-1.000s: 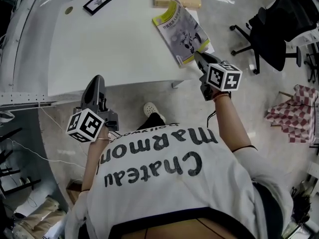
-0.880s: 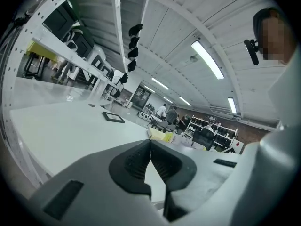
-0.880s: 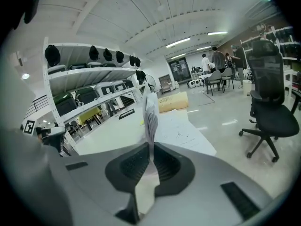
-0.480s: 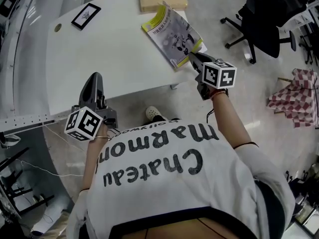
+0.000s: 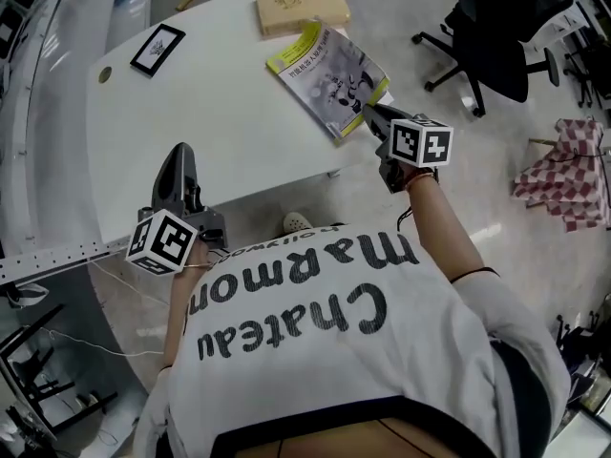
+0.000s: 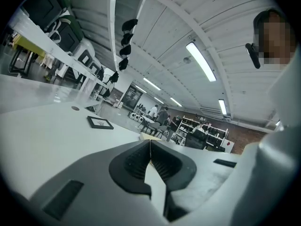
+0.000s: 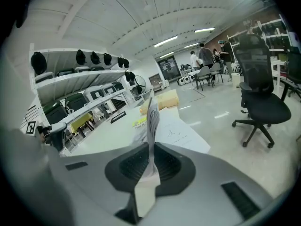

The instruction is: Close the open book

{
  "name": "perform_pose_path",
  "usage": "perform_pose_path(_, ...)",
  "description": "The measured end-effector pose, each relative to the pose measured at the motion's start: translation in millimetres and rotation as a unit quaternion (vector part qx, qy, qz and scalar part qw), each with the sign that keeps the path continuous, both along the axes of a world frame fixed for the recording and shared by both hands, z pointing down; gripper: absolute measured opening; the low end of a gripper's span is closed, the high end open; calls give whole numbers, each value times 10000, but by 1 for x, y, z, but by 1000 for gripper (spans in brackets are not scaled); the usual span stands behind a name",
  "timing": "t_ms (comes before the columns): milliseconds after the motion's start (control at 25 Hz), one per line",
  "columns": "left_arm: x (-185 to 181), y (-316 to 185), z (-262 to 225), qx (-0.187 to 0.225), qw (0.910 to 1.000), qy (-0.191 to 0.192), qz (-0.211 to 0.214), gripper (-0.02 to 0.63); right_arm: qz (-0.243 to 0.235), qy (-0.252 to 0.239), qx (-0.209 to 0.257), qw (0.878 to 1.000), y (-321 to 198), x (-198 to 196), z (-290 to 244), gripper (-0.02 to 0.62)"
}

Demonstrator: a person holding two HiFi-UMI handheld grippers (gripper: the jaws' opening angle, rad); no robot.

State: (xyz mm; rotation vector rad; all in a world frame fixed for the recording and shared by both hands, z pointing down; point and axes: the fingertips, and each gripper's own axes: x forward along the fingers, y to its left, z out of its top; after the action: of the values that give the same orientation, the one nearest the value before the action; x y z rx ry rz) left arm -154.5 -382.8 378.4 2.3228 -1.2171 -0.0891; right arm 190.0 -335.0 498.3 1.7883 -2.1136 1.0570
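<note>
The book (image 5: 329, 76) lies at the right end of the white table (image 5: 210, 122), near the edge, and its yellow-bordered cover faces up toward the head camera. It is not yet shut: in the right gripper view a bundle of leaves stands on its edge, with a white page flat at its right. The right gripper (image 5: 368, 111) is pressed together on the near edge of this bundle. Compared with a second ago, the grip and its place on the book are the same. The cover seems a little less raised, but the camera moved too, so I cannot be sure. The left gripper (image 5: 179, 165), jaws together on nothing, has come further over the table's near edge, well apart from the book. I judge the closing half done: the held part must still be swung over and laid down.
</note>
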Motion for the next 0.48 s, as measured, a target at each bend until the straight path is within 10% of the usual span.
perform_pose_path(480, -3, -19, 5, 4, 10000, -4, -39, 23, 455, -567, -223, 9971, -6, 16, 17, 48)
